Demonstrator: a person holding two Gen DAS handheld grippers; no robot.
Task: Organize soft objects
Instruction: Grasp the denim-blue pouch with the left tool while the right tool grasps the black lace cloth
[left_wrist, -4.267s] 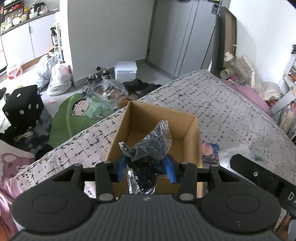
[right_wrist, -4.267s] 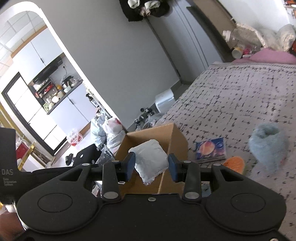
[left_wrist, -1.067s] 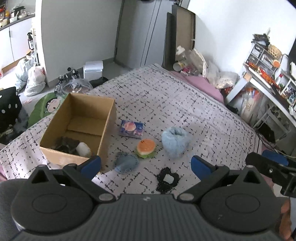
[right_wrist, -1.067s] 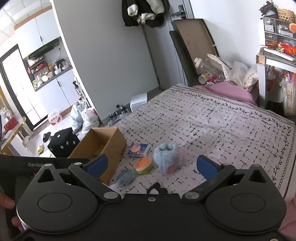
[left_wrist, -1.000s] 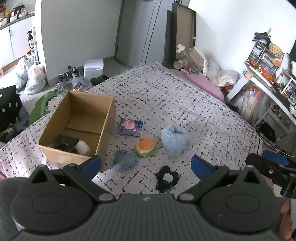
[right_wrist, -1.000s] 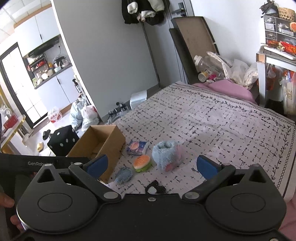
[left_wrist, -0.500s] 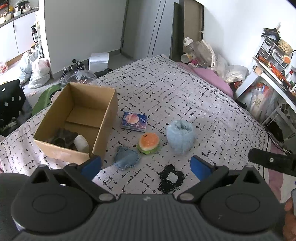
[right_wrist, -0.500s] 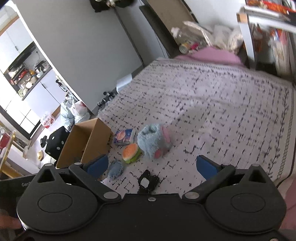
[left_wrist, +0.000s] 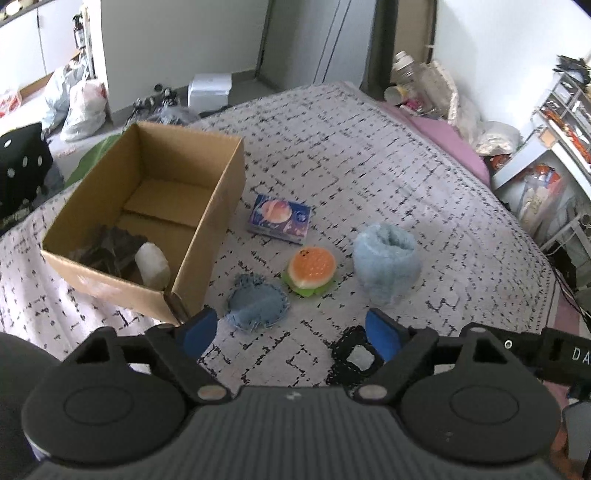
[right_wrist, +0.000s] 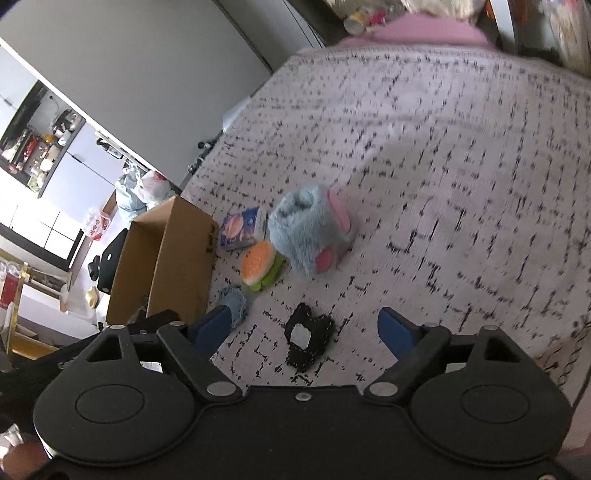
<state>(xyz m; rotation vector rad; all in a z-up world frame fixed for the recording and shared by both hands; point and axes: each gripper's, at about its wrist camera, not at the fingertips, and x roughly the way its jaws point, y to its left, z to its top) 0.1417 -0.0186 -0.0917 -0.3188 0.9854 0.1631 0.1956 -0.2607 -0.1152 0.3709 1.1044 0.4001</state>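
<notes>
Cardboard, brown and plain, forms an open box sitting on a bed covered by a white blanket with black broken lines. Inside the box, at its near end, lie a crumpled dark bag and a small white pouch, touching each other. Just outside the box on the blanket are a flat blue packet printed with a planet, a toy burger with an orange bun and green edge, a frayed round denim patch, and a fluffy pale blue plush with pink patches showing in the right wrist view. A black lacy piece with a pale centre lies nearest the person. The left gripper hangs above the blanket with its blue-padded fingers spread wide, holding nothing. The right gripper is likewise spread wide and empty, with the black lacy piece lying between its fingers in the picture.
</notes>
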